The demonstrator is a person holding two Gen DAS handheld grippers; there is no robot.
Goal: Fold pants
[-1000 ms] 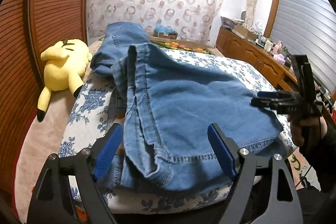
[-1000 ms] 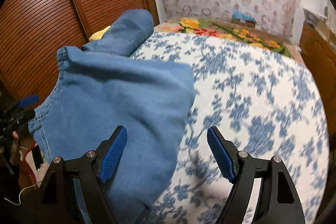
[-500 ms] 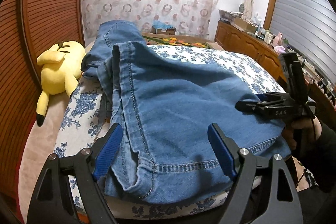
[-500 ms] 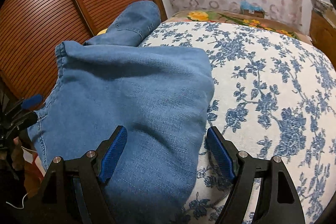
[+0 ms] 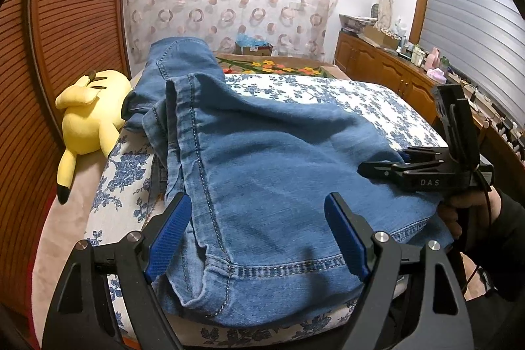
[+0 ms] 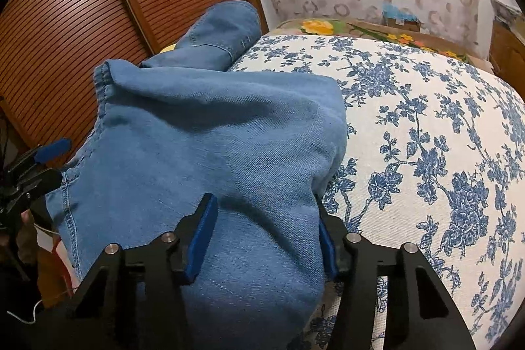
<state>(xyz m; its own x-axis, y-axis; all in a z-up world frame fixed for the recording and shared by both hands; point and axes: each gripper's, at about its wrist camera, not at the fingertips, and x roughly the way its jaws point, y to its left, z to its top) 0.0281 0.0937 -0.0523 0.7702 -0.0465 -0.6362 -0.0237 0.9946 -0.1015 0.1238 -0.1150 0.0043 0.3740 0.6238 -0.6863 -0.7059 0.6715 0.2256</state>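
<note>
Closing right gripper around pants edge on bed; left gripper wide apart over hem.

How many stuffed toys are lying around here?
1: a yellow plush toy lies at the bed's left edge, beside the jeans, near the wooden slatted doors. Others may be hidden.

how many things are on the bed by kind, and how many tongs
pants: 1
yellow plush toy: 1
tongs: 2, left and right
total: 4
</note>
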